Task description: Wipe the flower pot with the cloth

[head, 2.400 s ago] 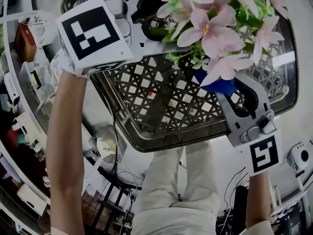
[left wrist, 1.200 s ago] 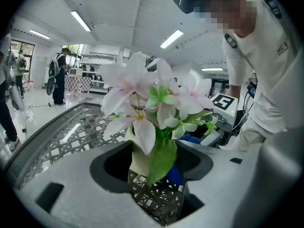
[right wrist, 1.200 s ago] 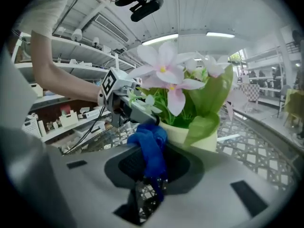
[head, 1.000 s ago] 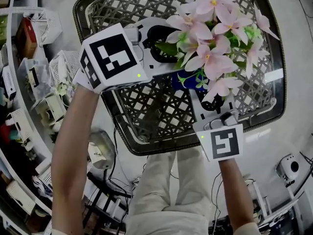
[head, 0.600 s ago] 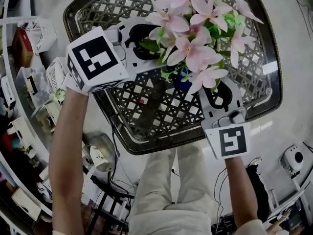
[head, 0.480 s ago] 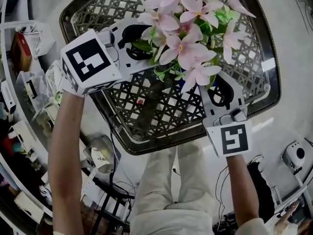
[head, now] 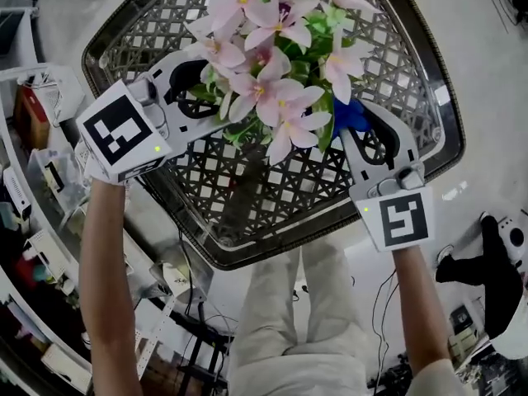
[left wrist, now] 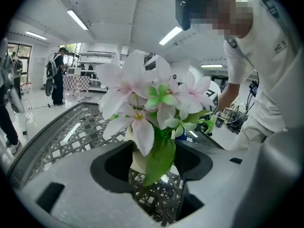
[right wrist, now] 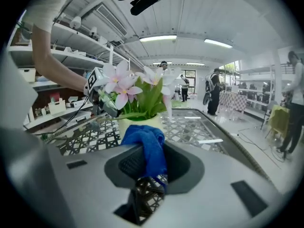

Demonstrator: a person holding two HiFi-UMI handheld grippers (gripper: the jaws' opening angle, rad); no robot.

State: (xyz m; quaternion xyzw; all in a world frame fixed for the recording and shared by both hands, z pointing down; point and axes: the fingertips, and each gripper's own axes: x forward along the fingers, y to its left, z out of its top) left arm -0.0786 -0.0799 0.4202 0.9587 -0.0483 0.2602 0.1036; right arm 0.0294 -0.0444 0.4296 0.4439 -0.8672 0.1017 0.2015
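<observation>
— Near the middle of the counter, under the flowers, is our flower pot. From the head view we see only blooms over it.

— And our left gripper?

— Its fingers are closed in on the flower pot from our left. The pale wall is lodged between them, with a green leaf hanging in front. We cannot tell whether the base touches the lattice.

— Our right gripper?

— Its fingers pinch the cloth, a blue bunch that rises out of the gap and lies against the near wall of the flower pot. From above, the cloth peeks out just beside the right-hand petals.

— How much room do we have?

— Bare lattice runs from both grippers down to the dark rim nearest us, and more lies beyond the flowers up to the far rim. On our right the rim passes under that gripper's marker cube, with open floor past it. On our left the rim passes under the other cube, and crowded shelves stand close beyond it.

— Anything else around us?

— People stand well apart from the counter, out on the floor, in both gripper views.
</observation>
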